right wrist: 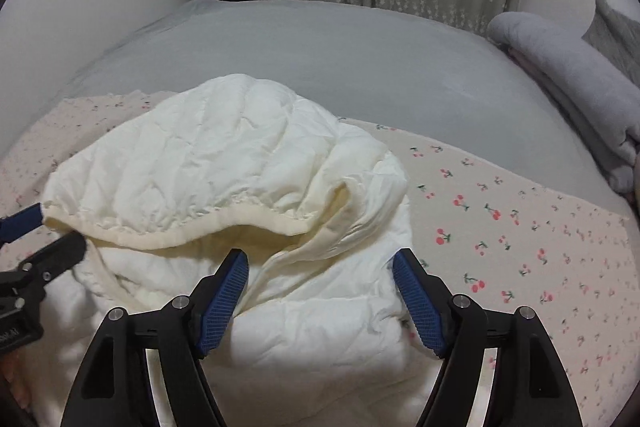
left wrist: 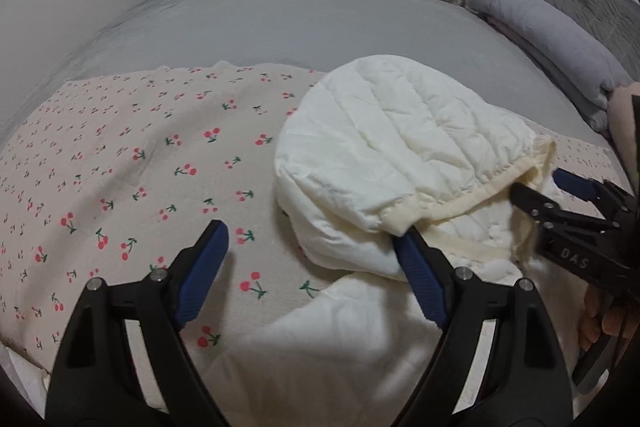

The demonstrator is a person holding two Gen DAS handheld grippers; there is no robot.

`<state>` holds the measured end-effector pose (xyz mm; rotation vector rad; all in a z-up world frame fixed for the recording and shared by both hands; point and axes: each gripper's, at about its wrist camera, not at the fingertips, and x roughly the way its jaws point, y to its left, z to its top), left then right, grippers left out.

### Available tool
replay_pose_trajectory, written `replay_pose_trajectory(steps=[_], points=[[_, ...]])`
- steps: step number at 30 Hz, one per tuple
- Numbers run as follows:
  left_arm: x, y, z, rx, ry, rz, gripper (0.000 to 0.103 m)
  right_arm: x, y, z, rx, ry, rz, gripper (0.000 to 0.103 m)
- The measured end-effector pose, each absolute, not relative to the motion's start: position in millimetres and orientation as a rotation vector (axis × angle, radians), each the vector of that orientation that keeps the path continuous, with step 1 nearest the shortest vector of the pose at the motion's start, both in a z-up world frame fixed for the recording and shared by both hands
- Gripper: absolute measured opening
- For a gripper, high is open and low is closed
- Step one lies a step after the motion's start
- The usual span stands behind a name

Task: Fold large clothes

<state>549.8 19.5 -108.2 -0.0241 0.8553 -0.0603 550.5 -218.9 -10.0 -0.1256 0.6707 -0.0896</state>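
Left gripper (left wrist: 310,233) is spread wide over the cherry-print sheet (left wrist: 132,163), nothing between its jaws. The white quilted jacket (right wrist: 224,163) lies bunched on that sheet just to its right, hood flopped over. Right gripper (right wrist: 320,261) hangs above the jacket, jaws spread too, not pinching anything. Grey bed (right wrist: 320,59) behind.
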Motion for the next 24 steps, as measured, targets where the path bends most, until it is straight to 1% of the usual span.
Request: replay_pose_trajectory(steps=[2,4,5,7,9,10,12,13,15,18,24], points=[[548.9,28.6,-109.5,-0.057,0.846,-0.040,0.085,547.9,-233.2,-7.6,-0.086,0.640,-0.132,0.075],[547.4,33.1,-110.1,-0.071,0.844,-0.036,0.085,545.8,-245.2,-4.8,-0.062,0.617,-0.152,0.069],[546.3,33.1,-108.9,-0.067,0.837,-0.029,0.085,544.3,-250.8,-2.5,-0.059,0.602,-0.171,0.062],[543.9,31.2,-104.1,-0.082,0.828,-0.059,0.085,544.4,-257.5,1.7,-0.041,0.580,-0.175,0.057],[539.3,23.8,-96.9,-0.095,0.819,-0.128,0.085,544.4,-258.4,4.2,-0.041,0.574,-0.163,0.043],[537.4,17.6,-93.7,-0.088,0.814,-0.161,0.085,544.4,-257.7,3.9,-0.049,0.573,-0.159,0.040],[534.3,4.7,-89.5,-0.045,0.805,-0.179,0.085,539.8,-255.0,4.3,-0.065,0.564,-0.151,0.025],[534.5,-0.6,-89.0,-0.022,0.802,-0.179,0.085,537.8,-251.9,4.6,-0.075,0.557,-0.153,0.022],[538.6,-5.3,-91.1,-0.005,0.810,-0.162,0.085,531.2,-247.6,6.2,-0.087,0.536,-0.150,0.012],[550.7,-6.1,-98.6,-0.034,0.856,-0.147,0.085,526.9,-243.3,11.3,-0.081,0.494,-0.154,0.008],[560.2,-23.8,-106.5,-0.006,0.900,-0.170,0.085,508.1,-243.0,21.0,-0.009,0.410,-0.153,0.004]])
